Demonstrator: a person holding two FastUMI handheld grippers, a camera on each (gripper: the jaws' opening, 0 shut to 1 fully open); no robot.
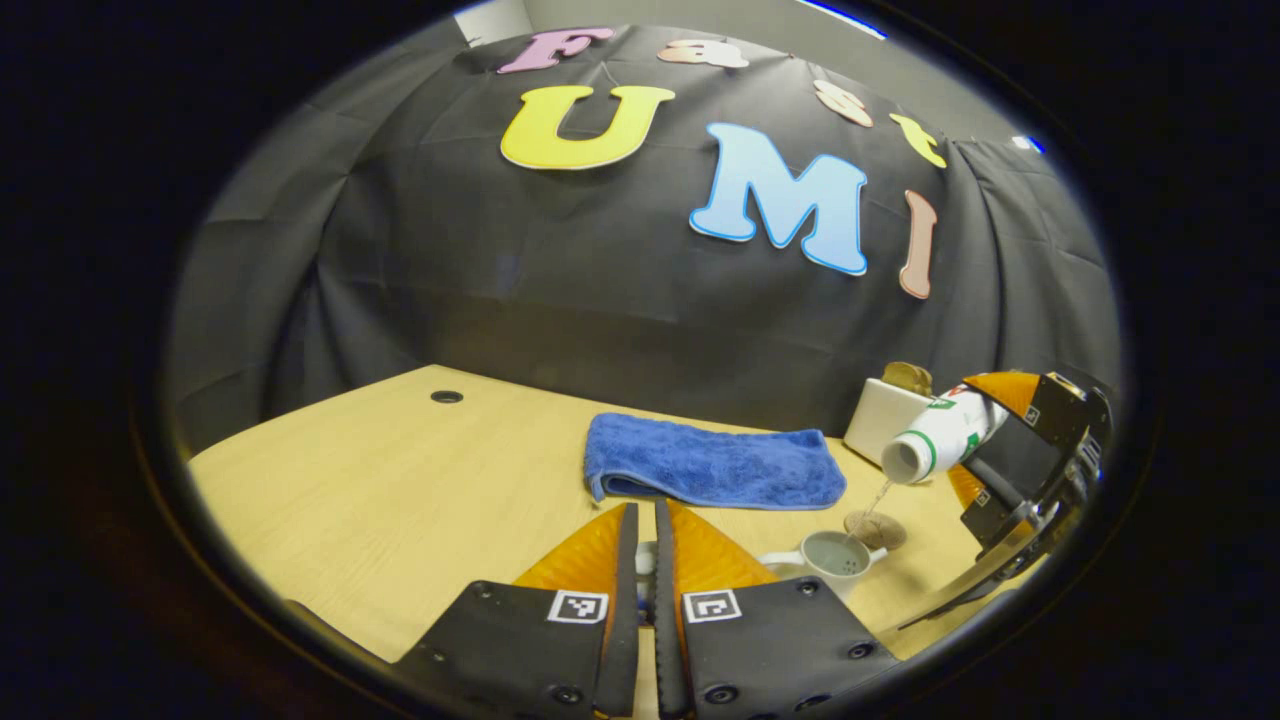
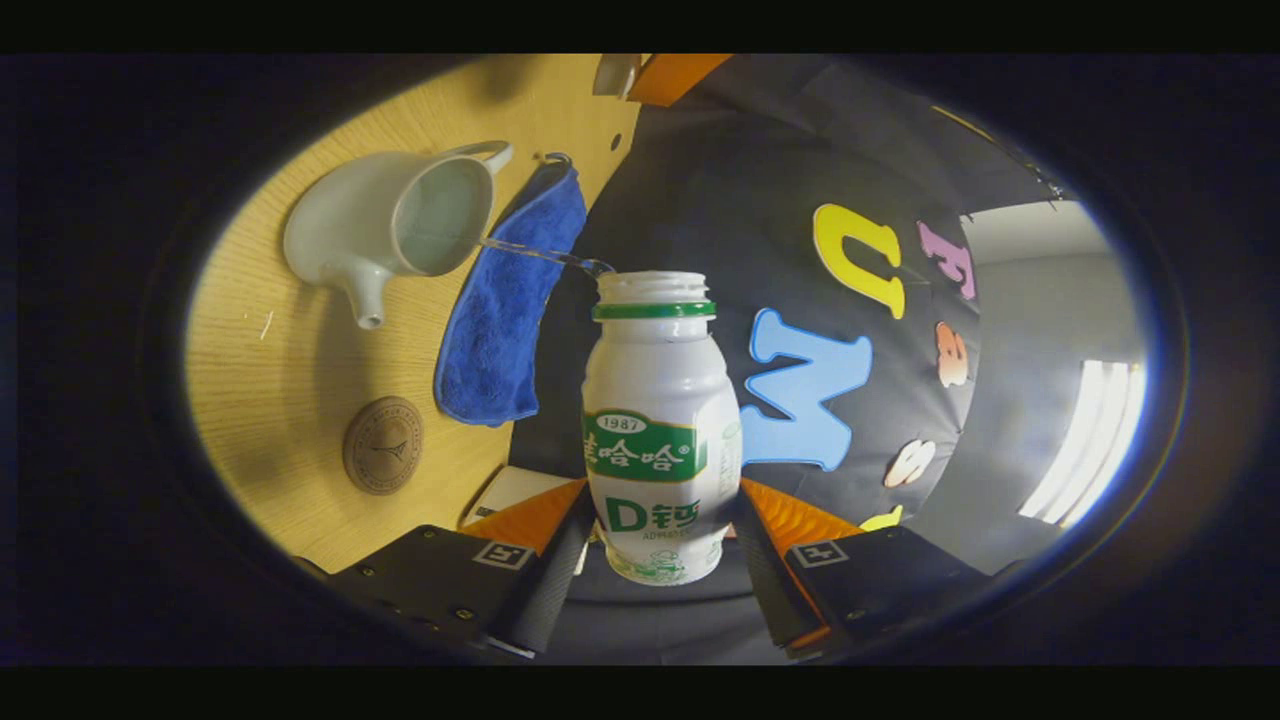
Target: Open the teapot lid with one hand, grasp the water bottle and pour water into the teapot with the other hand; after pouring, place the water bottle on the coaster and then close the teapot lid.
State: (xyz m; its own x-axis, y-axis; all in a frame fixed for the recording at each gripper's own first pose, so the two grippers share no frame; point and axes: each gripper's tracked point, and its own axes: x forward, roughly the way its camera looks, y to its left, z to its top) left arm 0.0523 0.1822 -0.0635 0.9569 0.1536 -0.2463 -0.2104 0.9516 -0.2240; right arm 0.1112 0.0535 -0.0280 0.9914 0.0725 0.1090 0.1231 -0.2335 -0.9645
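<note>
Two grippers share the job at a wooden table: the right gripper pinches the water bottle near its base, a finger pressed on each side, and holds it tipped so its long axis points neck-first toward the open teapot. A thin stream of water arcs from the bottle's rim into the pot's mouth. In the left gripper view the same bottle hangs above and to the right of the teapot, mouth sloping down toward it.

The left gripper has its fingers drawn nearly together around something pale, probably the teapot lid, though too little of it shows between them to be sure.

The round brown coaster lies on the table just beside the teapot, on its spout side, and a folded blue cloth lies on the handle side. Judged from this layout, the bottle's next stop is a short swing: righted, then carried across to the coaster, with the right gripper the nearer hand.

The water level in the pot is hard to read. A white block near the wall is partly blocked by the bottle.
</note>
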